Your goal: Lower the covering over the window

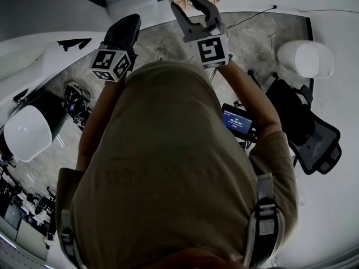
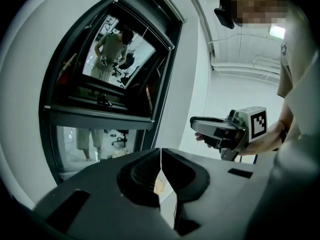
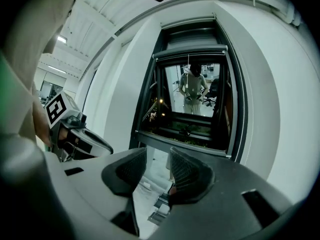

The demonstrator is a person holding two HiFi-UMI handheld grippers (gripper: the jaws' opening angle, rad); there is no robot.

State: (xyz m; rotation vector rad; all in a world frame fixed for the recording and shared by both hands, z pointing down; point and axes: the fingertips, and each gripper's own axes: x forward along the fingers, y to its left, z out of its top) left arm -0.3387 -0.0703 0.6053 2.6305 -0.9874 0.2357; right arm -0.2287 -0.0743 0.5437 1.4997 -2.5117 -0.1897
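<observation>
**One raised blind, one window, two grippers**

The single blind (image 3: 192, 38) is drawn up as a grey band at the top of the dark-framed window (image 3: 195, 99), and the glass below it is uncovered. The left gripper (image 2: 161, 153) is clenched, with only a thin pale line between its jaws. The right gripper (image 3: 157, 156) is released and holds nothing.

No readable text anywhere

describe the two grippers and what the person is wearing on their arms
The left gripper and right gripper are dark grey, each with two moulded jaws with ribbed inner pads and a white cube of black square markers behind them. The person wears a short-sleeved tan shirt with grey shoulder straps.
</observation>
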